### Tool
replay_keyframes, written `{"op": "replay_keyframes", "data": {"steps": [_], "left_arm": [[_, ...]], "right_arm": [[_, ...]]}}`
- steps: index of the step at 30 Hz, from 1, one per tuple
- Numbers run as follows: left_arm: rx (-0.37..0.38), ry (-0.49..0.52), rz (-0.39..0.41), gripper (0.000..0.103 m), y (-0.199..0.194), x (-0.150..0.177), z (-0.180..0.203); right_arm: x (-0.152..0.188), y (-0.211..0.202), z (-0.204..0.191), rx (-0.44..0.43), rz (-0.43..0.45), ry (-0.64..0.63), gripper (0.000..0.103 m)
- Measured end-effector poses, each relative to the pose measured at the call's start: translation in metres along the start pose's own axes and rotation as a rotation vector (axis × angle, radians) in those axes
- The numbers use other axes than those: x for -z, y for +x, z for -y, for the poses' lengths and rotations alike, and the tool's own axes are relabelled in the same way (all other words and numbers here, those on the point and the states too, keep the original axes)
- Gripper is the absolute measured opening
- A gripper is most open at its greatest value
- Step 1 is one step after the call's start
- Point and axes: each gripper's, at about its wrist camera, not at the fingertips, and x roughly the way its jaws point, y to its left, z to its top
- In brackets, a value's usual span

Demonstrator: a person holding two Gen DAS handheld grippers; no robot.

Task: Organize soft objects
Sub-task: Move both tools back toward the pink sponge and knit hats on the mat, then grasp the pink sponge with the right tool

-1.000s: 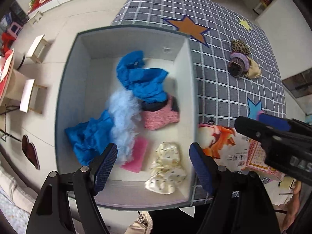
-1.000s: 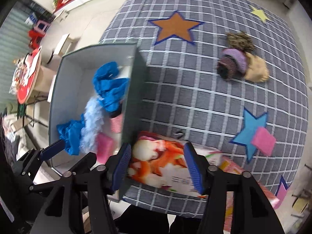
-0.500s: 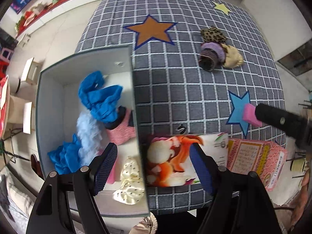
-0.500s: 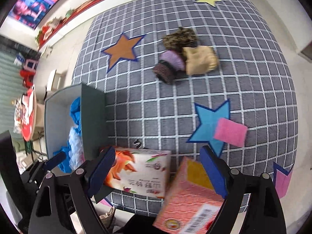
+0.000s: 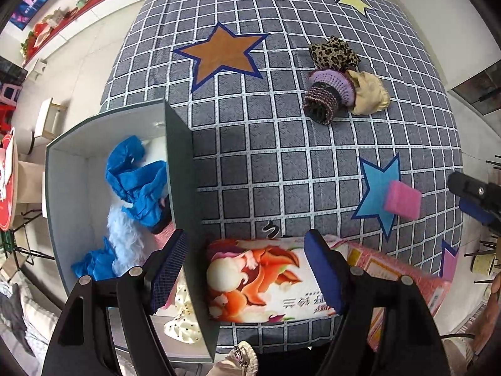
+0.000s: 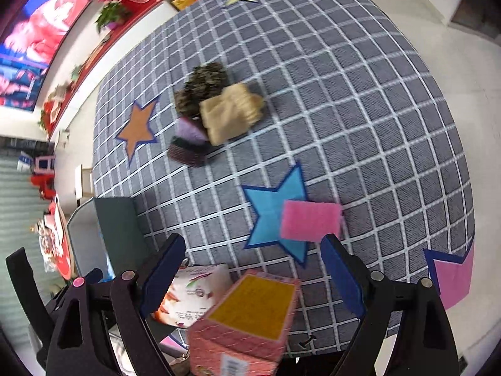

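Note:
A grey box [image 5: 178, 169] at the table's left holds blue cloth [image 5: 137, 181], a pale fluffy piece [image 5: 125, 238] and a cream dotted scrunchie [image 5: 181, 322]. A leopard scrunchie [image 5: 333, 51], a purple knit piece [image 5: 325, 94] and a beige cloth [image 5: 368, 94] lie together at the far right; they also show in the right wrist view [image 6: 231, 112]. A pink sponge [image 6: 310, 221] lies on a blue star [image 6: 272, 213]. My left gripper [image 5: 247, 269] is open and empty above a tissue pack [image 5: 260, 282]. My right gripper [image 6: 253, 269] is open and empty, near the sponge.
A pink carton [image 6: 247, 319] stands at the table's front edge beside the tissue pack [image 6: 191, 294]. The grey checked tablecloth [image 5: 266, 144] has an orange star [image 5: 222, 53] and a yellow star [image 5: 353, 0]. Small stools and shelves stand on the floor to the left.
Both grippers swung right, away from the box. The left one now hangs over the tissue pack; the right one now faces the pink sponge and the pile of scrunchies.

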Motion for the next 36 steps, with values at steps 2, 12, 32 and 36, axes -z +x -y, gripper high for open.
{"op": "replay_keyframes", "data": {"steps": [2, 12, 32, 36], "left_arm": [[-0.005, 0.005, -0.008, 0.079, 0.003, -0.004, 0.005], [-0.042, 0.039, -0.066, 0.079, 0.022, -0.025, 0.031], [-0.109, 0.059, -0.154, 0.079, 0.052, -0.047, 0.05], [-0.111, 0.069, -0.15, 0.079, 0.05, -0.047, 0.052]], "right_arm": [[-0.003, 0.002, 0.011, -0.002, -0.008, 0.026, 0.089], [-0.011, 0.048, 0.051, 0.024, -0.151, 0.025, 0.089], [0.006, 0.121, 0.034, 0.173, -0.183, -0.244, 0.091], [0.013, 0.131, 0.023, 0.164, -0.175, -0.256, 0.095]]}}
